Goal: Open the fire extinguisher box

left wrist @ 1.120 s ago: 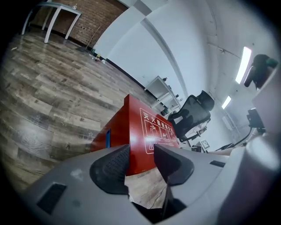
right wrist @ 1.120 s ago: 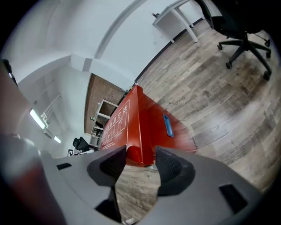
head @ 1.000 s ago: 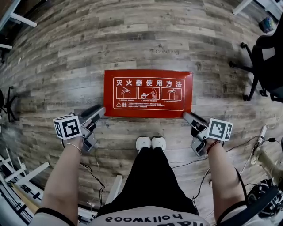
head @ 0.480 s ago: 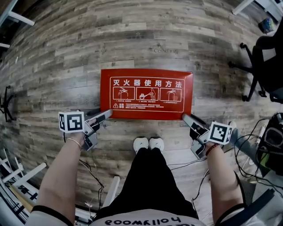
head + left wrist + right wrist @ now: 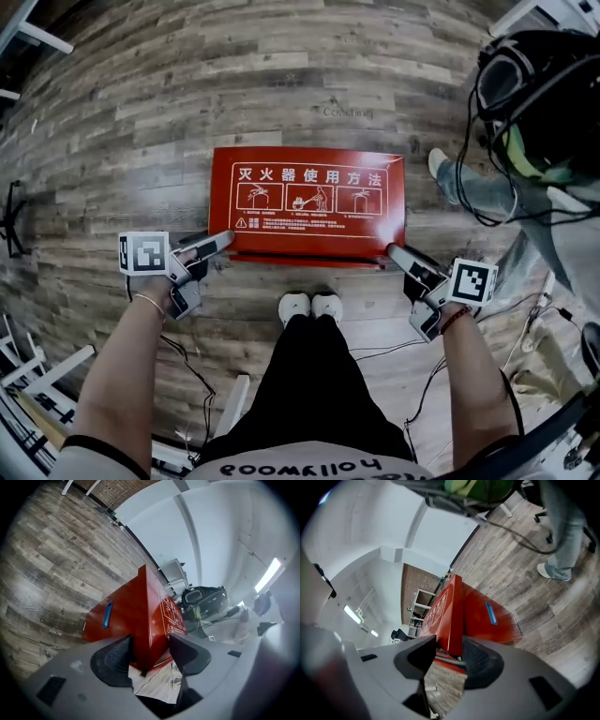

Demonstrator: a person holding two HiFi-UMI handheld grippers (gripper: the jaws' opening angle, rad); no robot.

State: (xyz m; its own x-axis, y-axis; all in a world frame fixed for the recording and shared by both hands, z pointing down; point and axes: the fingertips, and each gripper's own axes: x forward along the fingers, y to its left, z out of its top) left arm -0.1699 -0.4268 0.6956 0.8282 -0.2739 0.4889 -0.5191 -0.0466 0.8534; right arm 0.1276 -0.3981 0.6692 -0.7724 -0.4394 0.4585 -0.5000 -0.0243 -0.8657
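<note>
Head view is showing the red fire extinguisher box [image 5: 309, 262] lying flat on the wood-plank floor [image 5: 187, 112], just ahead of the person's white shoes [image 5: 310, 306]. Its lid [image 5: 309, 202], printed with white Chinese characters and three pictograms, is facing up. The lid's near edge is sitting slightly raised, with a thin strip of the box body showing beneath it.

The left gripper [image 5: 226, 241] is reaching in at the lid's near left corner. Left gripper view is showing that corner filling the gap between its widely spread jaws, with both pads lying against it, so this claw is gripping the lid. The right gripper [image 5: 393, 251] is meeting the near right corner. Its jaws are closing on that corner, which is sitting between the pads and touching them.

A blue handle [image 5: 107, 615] is showing on the box's side wall. A second person's jeans leg [image 5: 483, 183] is standing on the floor to the right of the box.
</note>
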